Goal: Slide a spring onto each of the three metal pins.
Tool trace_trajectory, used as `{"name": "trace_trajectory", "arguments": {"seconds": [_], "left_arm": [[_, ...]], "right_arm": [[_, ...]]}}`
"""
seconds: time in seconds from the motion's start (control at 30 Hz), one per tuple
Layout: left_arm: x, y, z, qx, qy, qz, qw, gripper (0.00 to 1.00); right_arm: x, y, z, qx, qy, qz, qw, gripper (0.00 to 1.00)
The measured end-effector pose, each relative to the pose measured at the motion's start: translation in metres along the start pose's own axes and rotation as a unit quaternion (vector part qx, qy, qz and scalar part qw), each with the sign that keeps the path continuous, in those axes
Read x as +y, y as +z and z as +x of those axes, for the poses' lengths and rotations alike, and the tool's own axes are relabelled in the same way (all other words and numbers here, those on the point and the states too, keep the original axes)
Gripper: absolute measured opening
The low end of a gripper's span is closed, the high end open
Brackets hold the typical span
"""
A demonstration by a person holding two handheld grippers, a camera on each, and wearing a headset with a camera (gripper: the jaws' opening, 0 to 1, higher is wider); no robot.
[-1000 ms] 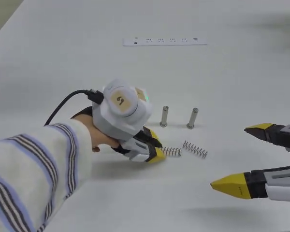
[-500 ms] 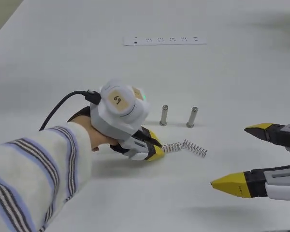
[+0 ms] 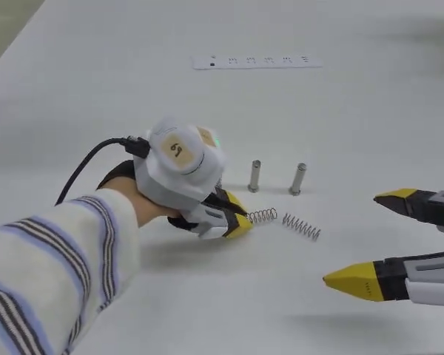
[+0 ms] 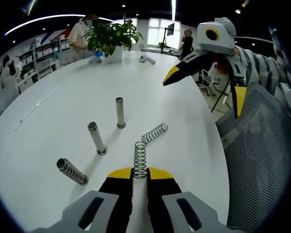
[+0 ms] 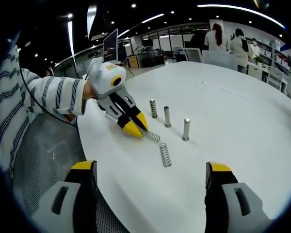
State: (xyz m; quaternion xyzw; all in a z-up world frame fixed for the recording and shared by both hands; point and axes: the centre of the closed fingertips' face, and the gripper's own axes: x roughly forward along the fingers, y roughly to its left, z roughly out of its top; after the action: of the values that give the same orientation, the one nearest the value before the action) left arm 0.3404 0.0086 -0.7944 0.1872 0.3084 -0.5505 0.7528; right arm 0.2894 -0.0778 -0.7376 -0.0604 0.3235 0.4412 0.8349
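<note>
Left gripper view, left gripper pinching spring, right gripper jaws apart

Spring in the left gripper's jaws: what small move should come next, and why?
Probably lift the spring and carry it over the nearer bare pin. The left gripper is shut on one end of it, that pin and the farther pin stand bare, and the third pin already wears a spring.

Open office: white table, potted plant, ceiling lights.
</note>
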Motion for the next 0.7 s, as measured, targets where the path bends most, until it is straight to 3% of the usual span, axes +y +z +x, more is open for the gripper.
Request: {"name": "trace_trajectory", "arguments": {"seconds": [0.1, 0.7], "left_arm": [[-0.002, -0.002, -0.004, 0.009, 0.003, 0.005, 0.9999, 0.03], [-0.016, 0.001, -0.038, 0.003, 0.009, -0.002, 1.0, 0.03]], "right_arm": [[-0.001, 0.0, 0.0, 0.002, 0.002, -0.004, 1.0, 0.91], [0.004, 0.002, 0.002, 0.009, 0.017, -0.023, 0.9995, 0.9]]}}
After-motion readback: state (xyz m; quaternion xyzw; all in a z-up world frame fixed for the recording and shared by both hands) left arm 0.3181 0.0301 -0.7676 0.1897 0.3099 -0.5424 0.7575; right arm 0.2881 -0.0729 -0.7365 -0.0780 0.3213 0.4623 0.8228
